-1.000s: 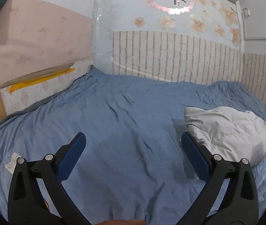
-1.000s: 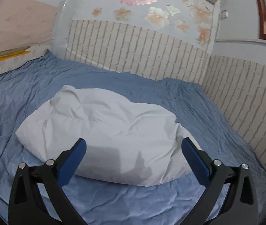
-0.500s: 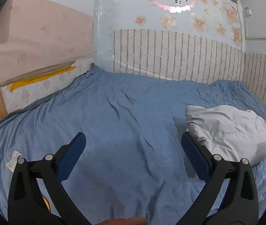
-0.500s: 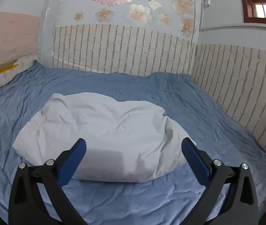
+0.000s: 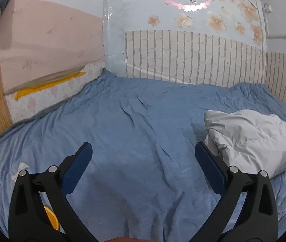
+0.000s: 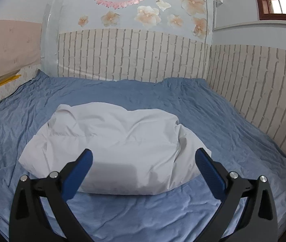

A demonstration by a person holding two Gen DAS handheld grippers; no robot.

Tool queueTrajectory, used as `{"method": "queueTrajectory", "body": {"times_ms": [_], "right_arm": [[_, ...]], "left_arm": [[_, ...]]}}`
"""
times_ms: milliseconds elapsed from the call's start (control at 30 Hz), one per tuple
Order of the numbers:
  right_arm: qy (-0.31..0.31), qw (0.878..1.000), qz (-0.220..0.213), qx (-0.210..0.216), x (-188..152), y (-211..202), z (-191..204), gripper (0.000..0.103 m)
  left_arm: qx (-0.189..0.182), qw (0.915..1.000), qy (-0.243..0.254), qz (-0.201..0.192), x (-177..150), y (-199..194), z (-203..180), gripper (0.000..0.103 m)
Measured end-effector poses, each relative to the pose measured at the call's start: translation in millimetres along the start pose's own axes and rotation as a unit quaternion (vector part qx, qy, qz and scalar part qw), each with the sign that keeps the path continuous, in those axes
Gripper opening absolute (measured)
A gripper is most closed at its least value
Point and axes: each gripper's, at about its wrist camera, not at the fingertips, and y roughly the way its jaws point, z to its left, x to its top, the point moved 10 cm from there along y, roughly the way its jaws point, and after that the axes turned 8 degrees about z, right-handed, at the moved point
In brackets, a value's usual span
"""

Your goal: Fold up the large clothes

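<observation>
Left view, nearest: left gripper (image 5: pixel 143 157) spread wide, blue pads (image 5: pixel 78 169) well apart, gripping nothing, above wrinkled blue bedsheet (image 5: pixel 139 133). At 8 o'clock, beside the left finger, a small white tag (image 5: pixel 18 170) on the sheet; lower, at 7 o'clock, an orange object (image 5: pixel 51 217) partly hidden behind the black frame, kind unclear. At 3 o'clock, just beyond the right pad, white puffy garment (image 5: pixel 252 139) bundled on the sheet, apart from both fingers. Farther, at 10 o'clock, a pink wall panel with a yellow strip (image 5: pixel 48 84) at its base. At 12 o'clock, brick-pattern wall covering (image 5: pixel 193 58), flower stickers above.

Right view, nearest: right gripper (image 6: pixel 143 157) likewise spread wide and holding nothing, hovering over the near edge of the white puffy garment (image 6: pixel 114 145), no contact visible. Garment lying centred, a rounded folded mound on the bedsheet (image 6: pixel 213 117). Beyond, at 12 o'clock, brick-pattern covering (image 6: pixel 133 56); at 1 o'clock, a window (image 6: pixel 280 2) with a brown frame.
</observation>
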Motion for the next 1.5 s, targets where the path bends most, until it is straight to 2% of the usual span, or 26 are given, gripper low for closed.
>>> {"method": "queueTrajectory", "body": {"times_ms": [267,467,833,1000,1267,1500], "right_arm": [[0.007,1.0,0.002,0.006,0,-2,0,0.101],[0.006,1.0,0.005,0.008,-1,-1,2,0.101],[0.006,1.0,0.012,0.009,-4,4,1,0.101],[0.0,1.0,0.014,0.009,-4,5,3,0.101],[0.006,1.0,0.025,0.011,-9,17,-1,0.101],[0.001,0.999,0.031,0.019,-11,21,4,0.101]], "left_arm": [[-0.007,0.9998,-0.018,-0.01,3,-5,9,0.1],[0.007,0.9999,-0.002,-0.01,1,-4,5,0.1],[0.014,0.9996,-0.018,0.016,-4,6,15,0.1],[0.015,0.9999,0.003,0.002,-2,0,8,0.1],[-0.013,0.9996,0.025,-0.004,-1,-1,-11,0.1],[-0.004,0.9993,0.037,-0.005,0,2,-13,0.1]]}}
